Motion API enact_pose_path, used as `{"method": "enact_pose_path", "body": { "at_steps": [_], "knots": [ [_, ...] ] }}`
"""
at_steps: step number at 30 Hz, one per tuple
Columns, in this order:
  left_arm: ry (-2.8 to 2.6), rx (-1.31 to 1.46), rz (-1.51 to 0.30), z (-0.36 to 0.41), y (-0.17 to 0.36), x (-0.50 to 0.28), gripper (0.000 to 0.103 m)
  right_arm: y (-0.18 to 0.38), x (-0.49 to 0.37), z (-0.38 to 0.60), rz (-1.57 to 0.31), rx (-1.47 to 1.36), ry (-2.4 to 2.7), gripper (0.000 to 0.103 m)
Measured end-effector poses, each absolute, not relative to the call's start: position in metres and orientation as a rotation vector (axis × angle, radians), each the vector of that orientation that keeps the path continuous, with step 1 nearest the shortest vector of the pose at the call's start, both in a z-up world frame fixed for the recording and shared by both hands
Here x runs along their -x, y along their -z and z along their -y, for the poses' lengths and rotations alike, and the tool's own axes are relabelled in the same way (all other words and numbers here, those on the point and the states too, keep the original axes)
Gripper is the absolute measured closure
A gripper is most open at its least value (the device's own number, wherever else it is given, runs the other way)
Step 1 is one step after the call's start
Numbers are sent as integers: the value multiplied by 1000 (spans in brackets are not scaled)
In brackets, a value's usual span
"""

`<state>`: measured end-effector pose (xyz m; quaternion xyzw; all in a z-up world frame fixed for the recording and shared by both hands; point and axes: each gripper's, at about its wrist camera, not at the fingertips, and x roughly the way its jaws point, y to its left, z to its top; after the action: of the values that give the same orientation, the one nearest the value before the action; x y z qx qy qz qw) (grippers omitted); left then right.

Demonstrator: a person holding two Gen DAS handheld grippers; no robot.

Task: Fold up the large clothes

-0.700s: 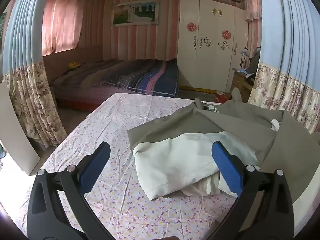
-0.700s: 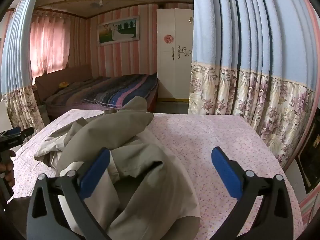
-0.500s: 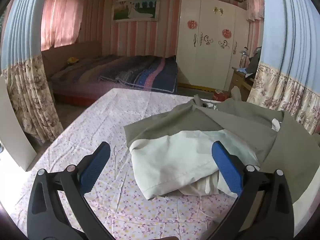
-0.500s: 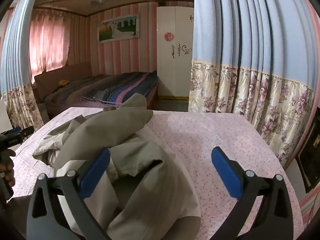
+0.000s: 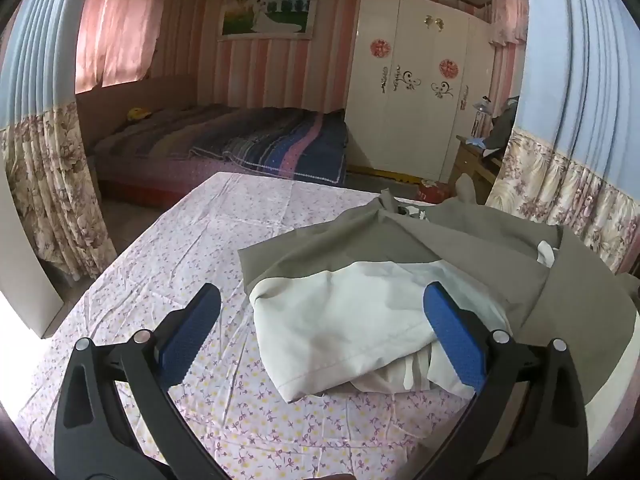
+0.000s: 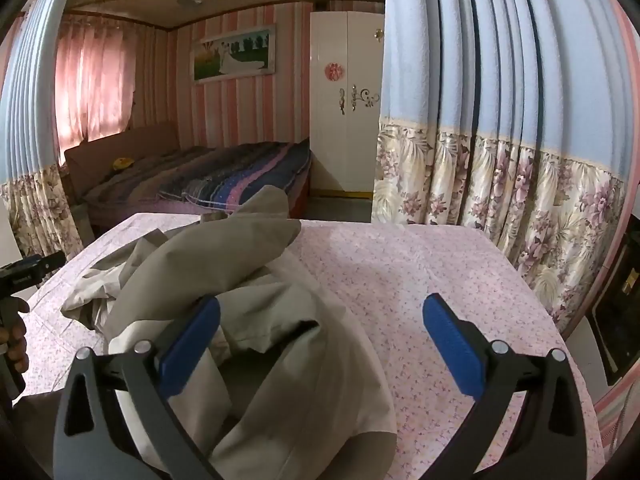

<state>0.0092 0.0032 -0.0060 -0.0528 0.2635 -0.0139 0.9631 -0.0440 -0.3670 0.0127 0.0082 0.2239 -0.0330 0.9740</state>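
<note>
A large crumpled olive-grey garment point(image 5: 420, 240) with a pale cream lining point(image 5: 344, 320) lies in a heap on the table's pink floral cloth point(image 5: 224, 248). My left gripper point(image 5: 320, 328) is open and empty, hovering over the cream part at the heap's left edge. In the right wrist view the same garment point(image 6: 224, 264) is piled up at the left. My right gripper point(image 6: 320, 336) is open and empty above the heap's near right part. Its left finger point(image 6: 188, 336) is over the cloth folds.
A bed point(image 5: 224, 144) with a striped blanket stands beyond the table. A white wardrobe point(image 5: 412, 92) is at the back right. Blue and floral curtains point(image 6: 500, 140) hang close on the right, and another curtain point(image 5: 44, 160) on the left. The other hand-held gripper point(image 6: 20, 276) shows at the left edge.
The left gripper has tilted down a little and drawn slightly nearer the cream part. The right gripper has barely moved. Both stay open.
</note>
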Motion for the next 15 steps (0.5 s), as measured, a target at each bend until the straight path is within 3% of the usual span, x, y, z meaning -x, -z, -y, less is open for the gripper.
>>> {"method": "enact_pose_path", "body": {
  "at_steps": [15],
  "knots": [
    [27, 95, -512, -9, -16, -2, 3, -32, 55, 371, -429, -39, 73, 2]
  ]
}}
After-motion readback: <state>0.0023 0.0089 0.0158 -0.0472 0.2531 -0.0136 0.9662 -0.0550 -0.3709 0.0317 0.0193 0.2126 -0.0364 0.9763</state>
